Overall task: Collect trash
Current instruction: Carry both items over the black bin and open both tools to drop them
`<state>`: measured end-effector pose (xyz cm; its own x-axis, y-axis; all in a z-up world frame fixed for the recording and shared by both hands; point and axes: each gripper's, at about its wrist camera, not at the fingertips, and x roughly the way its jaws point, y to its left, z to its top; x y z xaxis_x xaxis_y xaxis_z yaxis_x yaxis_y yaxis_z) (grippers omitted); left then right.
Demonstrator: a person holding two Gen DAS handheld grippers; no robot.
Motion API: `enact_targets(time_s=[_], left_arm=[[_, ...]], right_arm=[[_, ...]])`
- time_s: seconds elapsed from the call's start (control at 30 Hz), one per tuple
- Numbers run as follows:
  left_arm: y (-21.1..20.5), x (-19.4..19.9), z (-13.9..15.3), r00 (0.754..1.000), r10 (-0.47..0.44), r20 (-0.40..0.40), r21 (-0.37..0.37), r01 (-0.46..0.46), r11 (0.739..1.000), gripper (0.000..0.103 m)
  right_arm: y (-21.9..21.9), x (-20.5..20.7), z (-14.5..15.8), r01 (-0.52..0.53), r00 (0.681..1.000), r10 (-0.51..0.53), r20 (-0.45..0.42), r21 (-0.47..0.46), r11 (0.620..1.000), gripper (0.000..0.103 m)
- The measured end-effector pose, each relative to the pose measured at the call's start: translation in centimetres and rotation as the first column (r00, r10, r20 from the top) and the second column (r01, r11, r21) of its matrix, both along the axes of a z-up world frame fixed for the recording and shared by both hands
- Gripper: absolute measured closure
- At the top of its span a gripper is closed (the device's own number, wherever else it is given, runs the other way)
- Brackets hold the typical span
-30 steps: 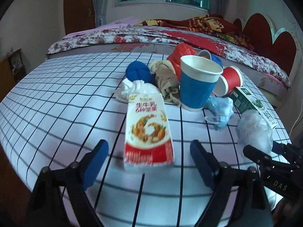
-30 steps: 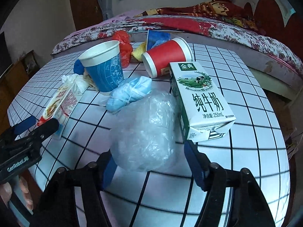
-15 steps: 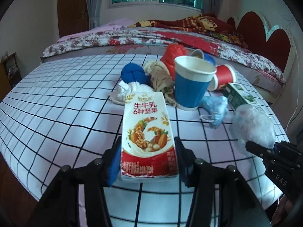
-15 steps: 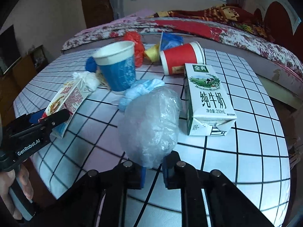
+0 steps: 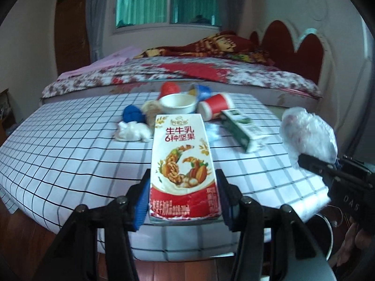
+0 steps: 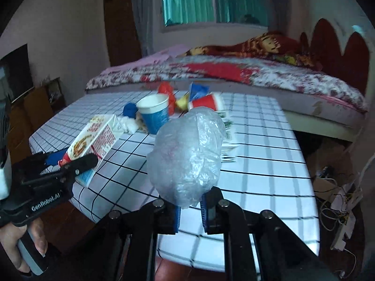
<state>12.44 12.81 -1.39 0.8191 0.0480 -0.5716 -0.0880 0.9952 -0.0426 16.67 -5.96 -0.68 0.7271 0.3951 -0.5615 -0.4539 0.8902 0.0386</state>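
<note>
where the bed (image 5: 211, 77) ends, a checked table (image 5: 70, 145) begins.

2 milk cartons (image 5: 184, 164) (image 5: 239, 126), 2 paper cups (image 6: 154, 113) (image 6: 206, 101), 1 clear plastic bag (image 6: 187, 161), 1 blue ball (image 5: 132, 114).

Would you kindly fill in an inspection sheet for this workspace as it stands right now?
Surface: table under a white checked cloth.
Job's things: nut milk carton in the left gripper; crumpled plastic bag in the right gripper; both lifted.
Clutter: blue cup upright, red cup on its side, green milk carton, white tissue, blue wad.
Grippers: both shut on their loads.
Cables: tangle on the floor to the right.
Surroundings: bed, window.
</note>
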Motion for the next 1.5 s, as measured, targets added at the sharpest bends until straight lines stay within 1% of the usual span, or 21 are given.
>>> enact_targets(time_s=[0.2,0.33,0.4,0.53,0.6,0.67,0.7,0.8,0.87,0.9,0.97,1.03,1.13,1.17,1.2,1.23,1.27,1.3,1.4,1.43,1.5], left_arm=[[-4.9,-2.2,0.8,0.991,-0.127,0.037,0.010,0.126,0.992,0.051],[-8.8,-3.4,0.5,0.969,-0.244,0.047,0.002,0.245,0.970,0.051],[-10.8,-3.8,0.1,0.951,-0.305,0.043,-0.005,0.305,0.952,0.051],[-15.4,-4.5,-1.1,0.911,-0.413,0.007,0.010,0.412,0.911,0.051],[-17.6,-4.7,-1.9,0.884,-0.467,-0.016,-0.001,0.467,0.884,0.051],[-19.9,-5.0,-2.9,0.853,-0.520,-0.047,-0.004,0.520,0.854,0.051],[-21.2,-5.1,-3.5,0.832,-0.552,-0.062,-0.014,0.552,0.834,0.051],[-24.0,-5.0,-5.2,0.787,-0.607,-0.111,-0.027,0.608,0.794,0.051],[-25.4,-5.2,-6.4,0.765,-0.629,-0.137,-0.033,0.631,0.775,0.051],[-26.1,-5.1,-7.3,0.749,-0.642,-0.163,-0.043,0.644,0.763,0.051],[-26.7,-4.8,-8.5,0.729,-0.656,-0.196,-0.075,0.656,0.751,0.051],[-27.1,-4.5,-9.5,0.716,-0.659,-0.230,-0.094,0.658,0.747,0.051],[-27.6,-4.2,-10.8,0.688,-0.675,-0.267,-0.140,0.666,0.733,0.049],[-27.6,-4.0,-11.2,0.683,-0.673,-0.283,-0.153,0.661,0.735,0.040],[-27.6,-3.9,-11.5,0.691,-0.661,-0.291,-0.153,0.649,0.746,0.021],[-27.1,-4.1,-11.7,0.721,-0.631,-0.286,-0.143,0.619,0.772,0.012],[-26.7,-4.0,-11.8,0.743,-0.607,-0.284,-0.135,0.595,0.792,0.003],[-26.1,-4.0,-11.9,0.763,-0.577,-0.291,-0.125,0.568,0.814,0.001],[-25.1,-4.0,-12.2,0.807,-0.506,-0.305,-0.071,0.511,0.857,0.001],[-25.0,-4.1,-12.3,0.816,-0.492,-0.305,-0.052,0.501,0.864,0.001],[-24.5,-4.2,-12.3,0.824,-0.477,-0.306,-0.038,0.490,0.871,0.001]], right_arm=[[-6.1,-3.2,0.8,0.097,0.995,-0.097,0.016,0.020,0.995,0.089],[-10.8,-5.1,-0.1,0.173,0.985,-0.173,0.006,0.007,0.985,0.089],[-13.6,-5.9,-1.0,0.217,0.976,-0.217,-0.016,-0.003,0.976,0.089],[-18.4,-7.3,-3.1,0.287,0.956,-0.288,-0.057,-0.029,0.958,0.089],[-20.3,-7.7,-4.4,0.313,0.945,-0.316,-0.085,-0.050,0.948,0.089],[-21.7,-8.1,-5.6,0.330,0.936,-0.335,-0.108,-0.060,0.942,0.089],[-22.6,-8.3,-6.4,0.341,0.929,-0.347,-0.125,-0.070,0.937,0.089],[-24.5,-9.1,-8.1,0.353,0.919,-0.362,-0.157,-0.085,0.932,0.089],[-25.5,-9.3,-9.4,0.347,0.915,-0.358,-0.187,-0.091,0.933,0.089],[-26.1,-9.5,-10.1,0.341,0.914,-0.353,-0.200,-0.093,0.935,0.089],[-26.6,-9.5,-11.2,0.325,0.914,-0.339,-0.222,-0.098,0.941,0.089],[-27.1,-9.3,-12.3,0.307,0.913,-0.324,-0.246,-0.106,0.946,0.089],[-27.7,-8.5,-14.2,0.275,0.910,-0.295,-0.291,-0.108,0.955,0.089],[-27.7,-8.3,-14.9,0.264,0.907,-0.289,-0.305,-0.121,0.957,0.087],[-27.9,-7.8,-15.9,0.265,0.895,-0.298,-0.332,-0.142,0.954,0.074],[-28.1,-7.5,-16.6,0.282,0.879,-0.325,-0.348,-0.169,0.944,0.058],[-28.5,-7.4,-17.4,0.308,0.862,-0.364,-0.353,-0.208,0.929,0.017],[-28.8,-7.5,-17.8,0.328,0.854,-0.391,-0.344,-0.227,0.917,0.001],[-29.7,-7.8,-18.1,0.372,0.825,-0.440,-0.356,-0.243,0.896,0.001],[-29.8,-7.7,-18.0,0.378,0.822,-0.445,-0.355,-0.242,0.893,0.001],[-29.6,-7.8,-17.7,0.382,0.826,-0.448,-0.341,-0.244,0.891,0.001]])
